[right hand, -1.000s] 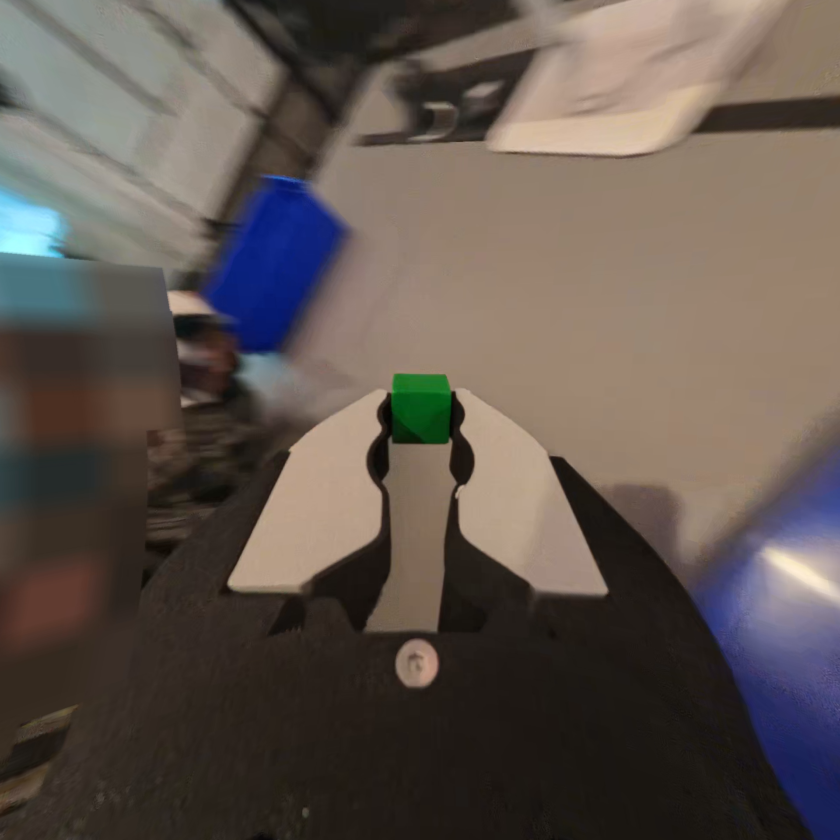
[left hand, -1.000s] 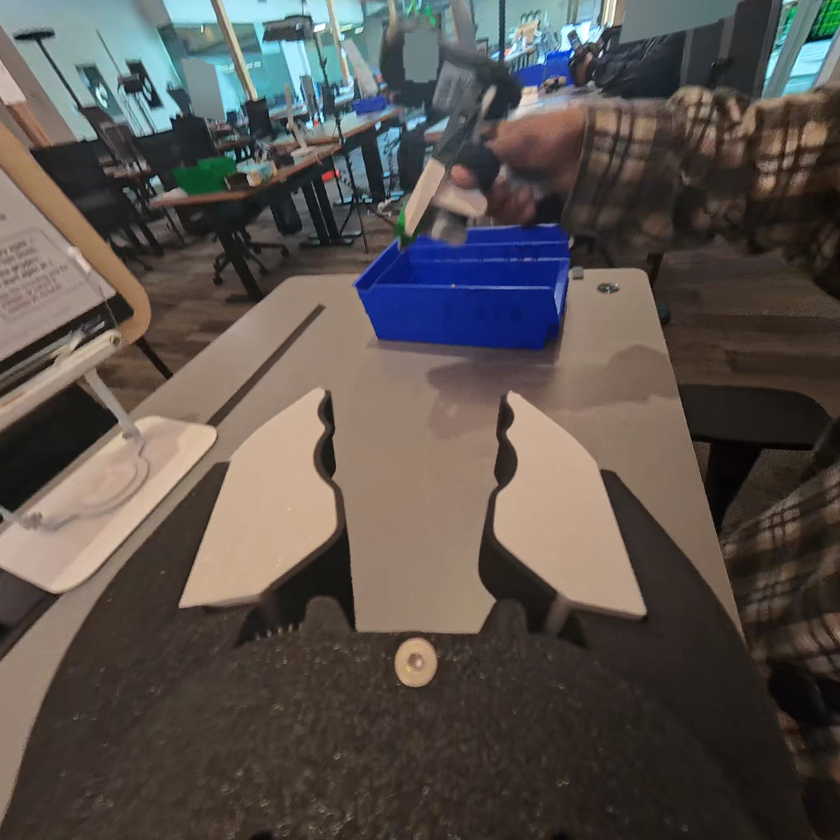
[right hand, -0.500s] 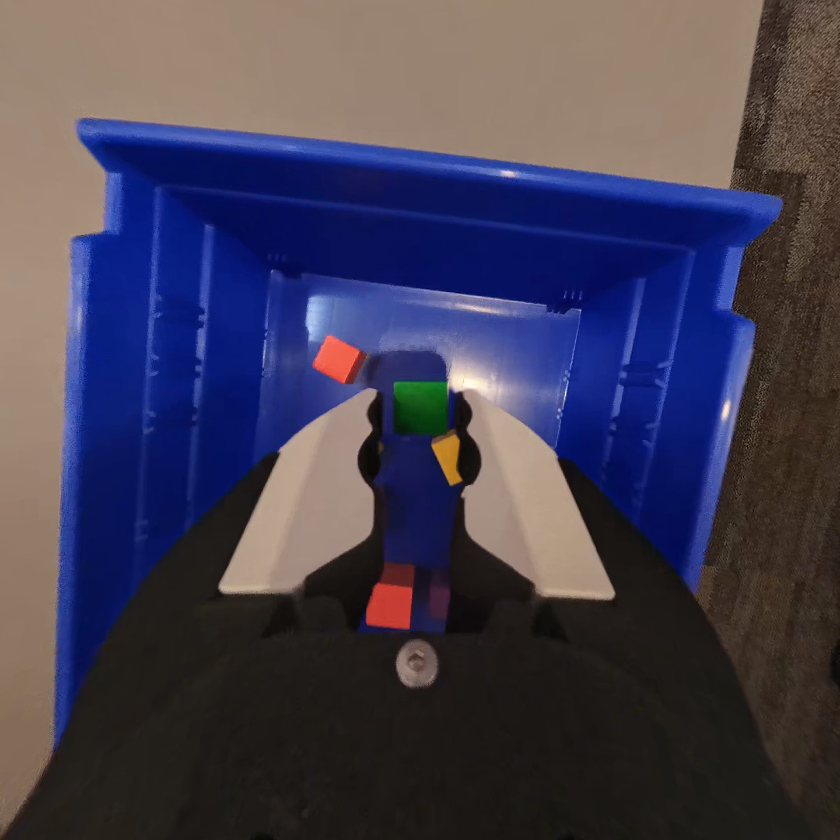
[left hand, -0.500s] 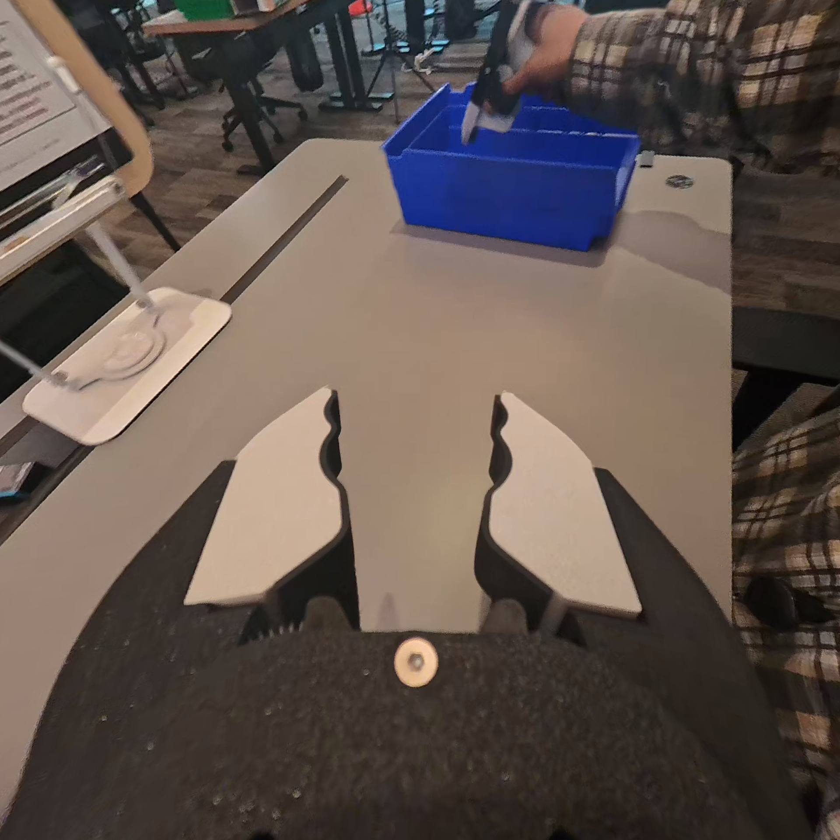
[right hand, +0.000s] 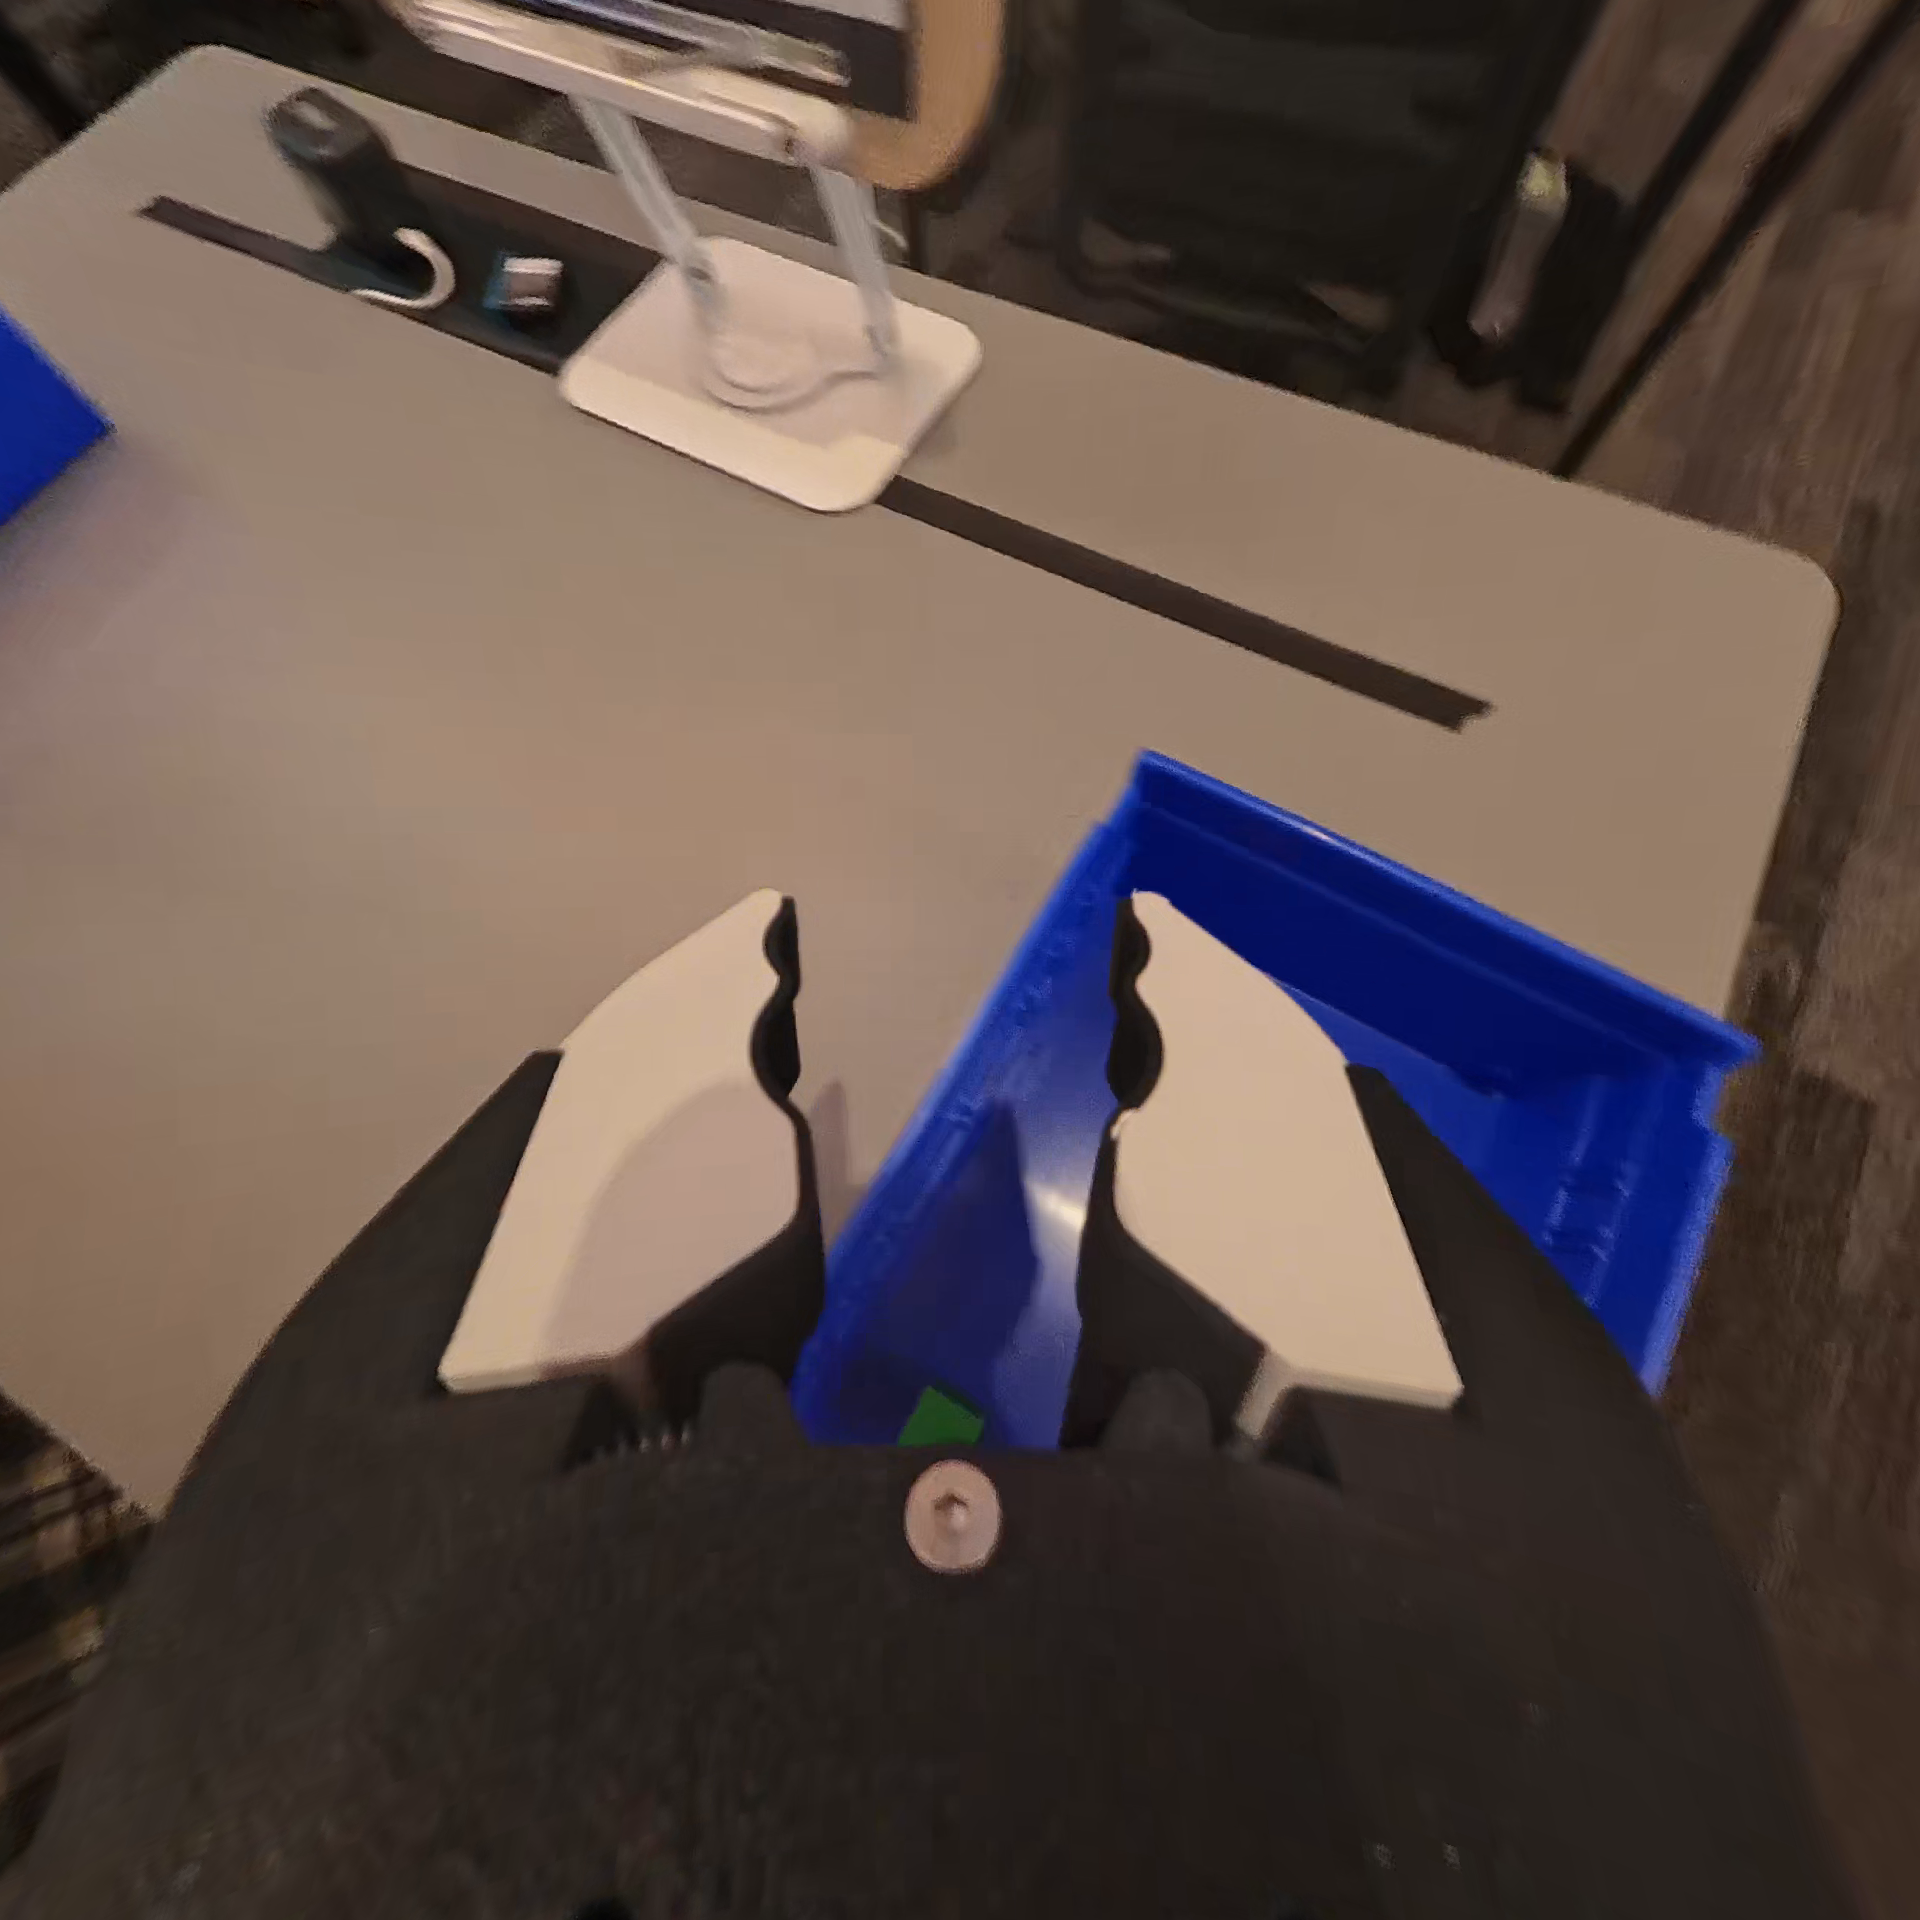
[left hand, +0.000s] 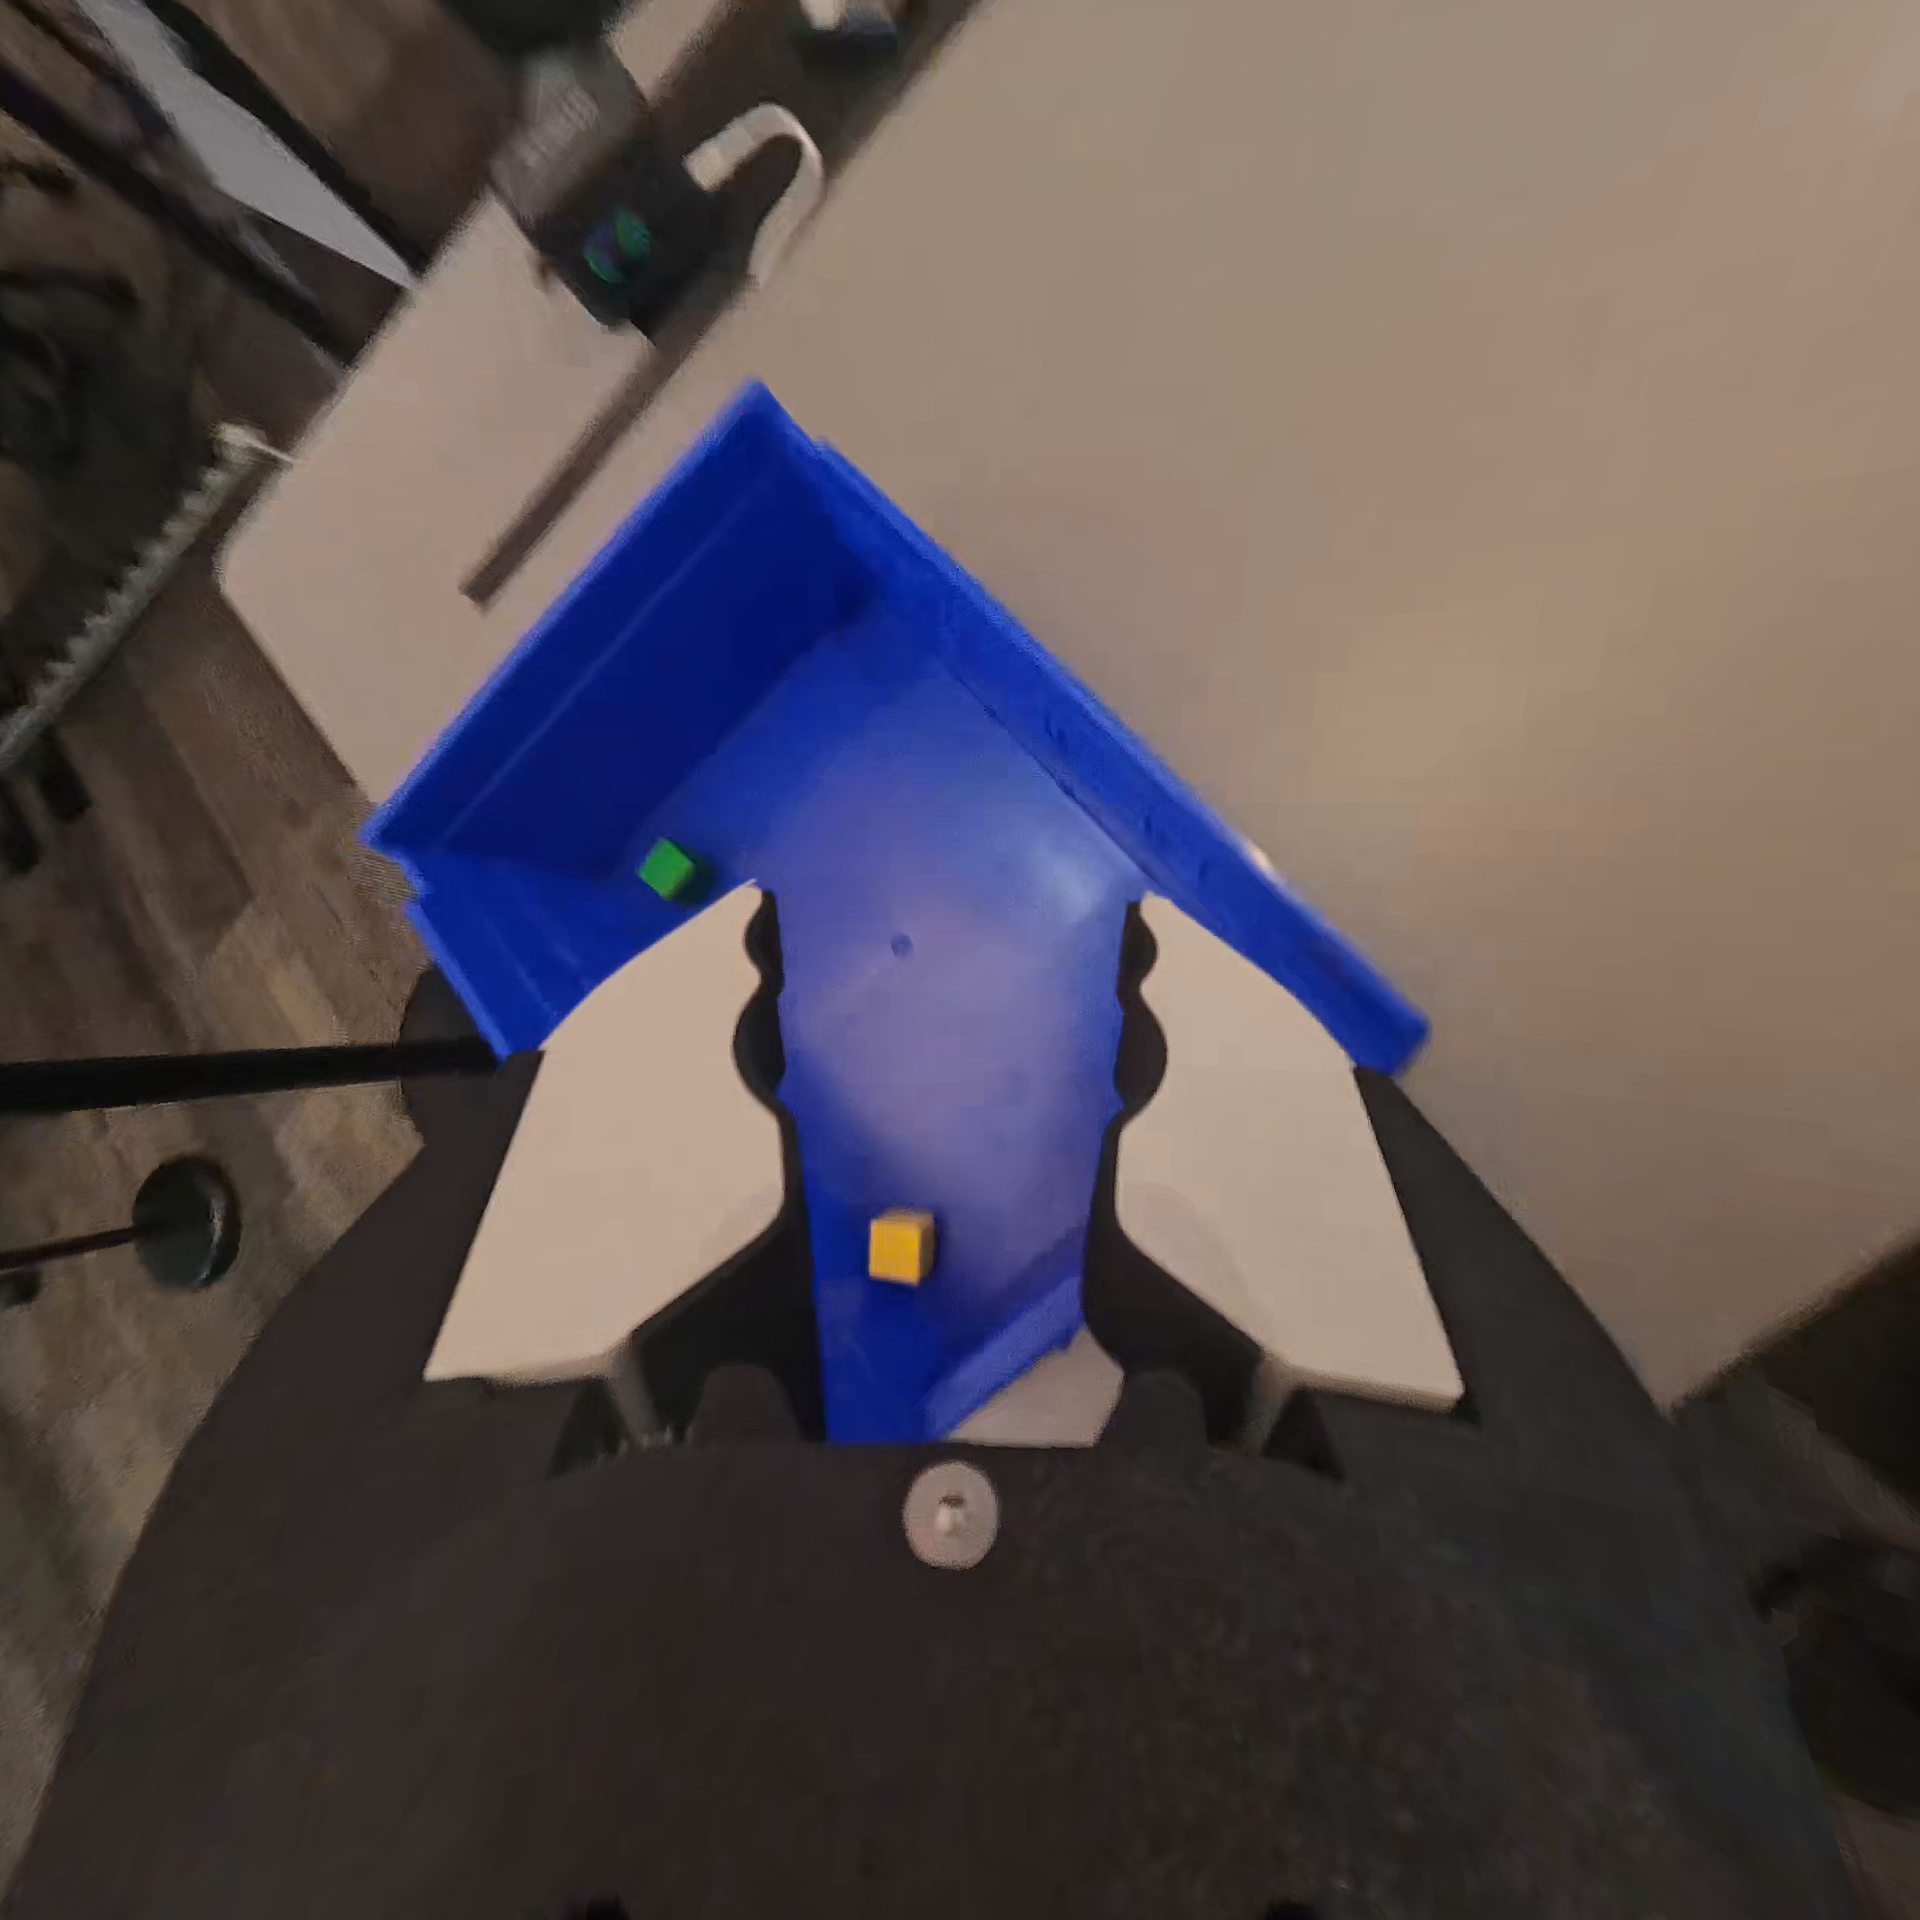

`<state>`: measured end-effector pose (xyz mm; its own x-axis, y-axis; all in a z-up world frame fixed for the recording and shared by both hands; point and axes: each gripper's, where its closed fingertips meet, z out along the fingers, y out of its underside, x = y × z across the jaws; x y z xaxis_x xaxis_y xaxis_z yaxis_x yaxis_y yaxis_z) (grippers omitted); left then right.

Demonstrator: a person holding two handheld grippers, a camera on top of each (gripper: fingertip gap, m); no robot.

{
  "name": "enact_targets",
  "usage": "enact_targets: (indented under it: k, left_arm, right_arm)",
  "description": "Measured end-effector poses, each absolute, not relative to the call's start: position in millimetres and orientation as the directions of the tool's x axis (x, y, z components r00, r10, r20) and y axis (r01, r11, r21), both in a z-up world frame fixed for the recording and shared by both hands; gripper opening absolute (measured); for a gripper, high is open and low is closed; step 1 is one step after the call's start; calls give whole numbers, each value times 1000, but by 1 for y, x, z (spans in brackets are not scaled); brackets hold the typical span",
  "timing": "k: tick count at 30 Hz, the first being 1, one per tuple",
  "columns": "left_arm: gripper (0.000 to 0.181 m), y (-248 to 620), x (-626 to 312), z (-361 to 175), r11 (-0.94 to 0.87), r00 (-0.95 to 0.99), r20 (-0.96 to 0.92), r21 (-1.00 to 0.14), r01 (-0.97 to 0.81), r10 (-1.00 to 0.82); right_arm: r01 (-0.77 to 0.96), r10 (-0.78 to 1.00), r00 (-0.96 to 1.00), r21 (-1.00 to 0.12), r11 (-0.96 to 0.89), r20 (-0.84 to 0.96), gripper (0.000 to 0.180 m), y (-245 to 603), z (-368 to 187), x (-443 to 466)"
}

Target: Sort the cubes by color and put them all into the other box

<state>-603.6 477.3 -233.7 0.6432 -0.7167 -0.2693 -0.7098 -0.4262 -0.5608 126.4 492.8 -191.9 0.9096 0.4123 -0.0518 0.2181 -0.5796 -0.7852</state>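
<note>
Left gripper: jaws spread wide, nothing between them, held above a blue box. Right gripper: jaws likewise spread and empty, held above a second blue box, its left finger out over the table and its right finger over the box interior.

Grey table: carries both boxes. The right-hand box sits at the table's corner; part of the other blue box shows at the far left edge of the right wrist view.

White stand base: on the table beyond the right-hand box, beside a dark slot.

Left-hand box contents: a green cube near one wall; a yellow cube well apart from it, seen between the fingers.

Right-hand box contents: a green cube, partly hidden by the gripper body.
</note>
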Motion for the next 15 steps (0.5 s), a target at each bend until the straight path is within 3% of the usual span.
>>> enact_targets:
  k: [8, 15]
  left_arm:
    - [57, 440, -614, -315, -482, 509, 10, -340, -808, -861]
    - [65, 439, -616, -359, -774, 769, 122, -208, -598, -627]
  right_arm:
    - [337, 586, 808, -773, -538, -56, 60, 471, -181, 32]
    - [403, 616, 788, -738, -541, -21, 60, 465, -174, -2]
